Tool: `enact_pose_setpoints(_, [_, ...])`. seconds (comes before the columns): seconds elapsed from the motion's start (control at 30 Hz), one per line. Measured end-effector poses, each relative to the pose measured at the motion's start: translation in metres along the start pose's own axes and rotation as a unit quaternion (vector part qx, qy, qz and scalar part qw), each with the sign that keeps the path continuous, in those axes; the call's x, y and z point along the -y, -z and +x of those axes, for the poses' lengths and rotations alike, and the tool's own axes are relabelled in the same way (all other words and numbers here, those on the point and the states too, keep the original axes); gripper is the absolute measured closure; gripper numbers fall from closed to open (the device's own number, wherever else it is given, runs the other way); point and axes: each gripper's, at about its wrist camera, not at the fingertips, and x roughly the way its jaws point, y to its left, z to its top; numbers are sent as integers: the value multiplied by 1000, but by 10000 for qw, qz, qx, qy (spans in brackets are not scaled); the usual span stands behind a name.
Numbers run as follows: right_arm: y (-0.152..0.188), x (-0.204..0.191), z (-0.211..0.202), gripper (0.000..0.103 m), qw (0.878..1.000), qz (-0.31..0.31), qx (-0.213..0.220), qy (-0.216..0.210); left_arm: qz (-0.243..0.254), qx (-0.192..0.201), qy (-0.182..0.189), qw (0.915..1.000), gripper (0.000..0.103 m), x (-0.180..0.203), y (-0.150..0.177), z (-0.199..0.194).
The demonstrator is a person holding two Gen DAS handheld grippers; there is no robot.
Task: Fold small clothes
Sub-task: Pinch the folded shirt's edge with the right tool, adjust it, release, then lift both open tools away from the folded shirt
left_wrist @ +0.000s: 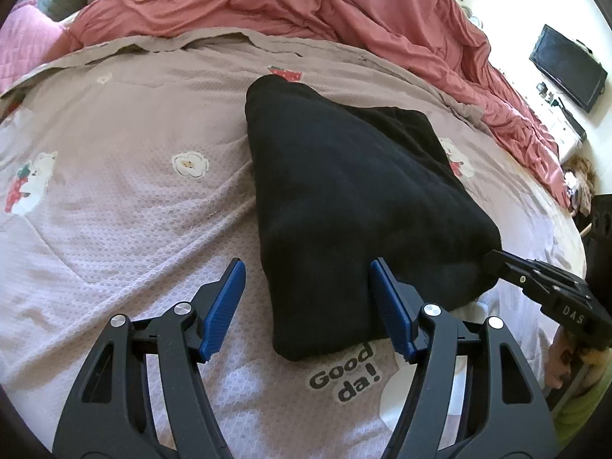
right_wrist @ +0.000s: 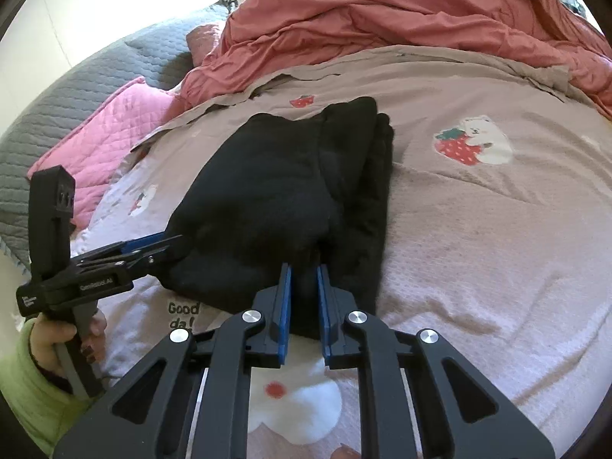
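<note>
Right gripper (right_wrist: pixel 304 271) fingers pinch black garment (right_wrist: pixel 283 199) near edge on bedspread (right_wrist: pixel 478 229); left gripper (right_wrist: pixel 153 248) alongside.

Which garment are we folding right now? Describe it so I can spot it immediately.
On the mauve bedspread with strawberry and bear prints, below the rumpled red duvet, lies a folded black garment. It is the only dark item there, pinched at its near edge by the right gripper.

Black garment (right_wrist: pixel 290 191) hem hidden between pads.

Black garment (left_wrist: pixel 344 199) on printed bedspread (left_wrist: pixel 134 199)
</note>
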Motion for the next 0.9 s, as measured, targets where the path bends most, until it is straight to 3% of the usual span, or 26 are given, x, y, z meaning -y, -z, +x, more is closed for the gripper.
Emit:
enact_pose_setpoints(0.17, [9, 5, 13, 92, 9994, 181, -168, 239, -78, -25, 21, 10000, 43, -3, 4, 0])
enact_pose_setpoints(0.3, [9, 0, 7, 77, 9987, 39, -116, 501, -84, -4, -16, 10000, 43, -3, 5, -5])
enact_pose_setpoints(0.7, [8, -2, -15, 57, 9966, 51, 188, 797, -48, 172, -139, 9997, 37, 1, 2, -27])
enact_pose_setpoints(0.87, [2, -6, -29, 41, 9954, 61, 425, 860, -57, 279, -148, 9995, 26, 4, -1, -40])
enact_pose_setpoints(0.9, [0, -8, -32, 32, 9950, 55, 465, 880, -41, 318, -162, 9994, 24, 5, -2, -44])
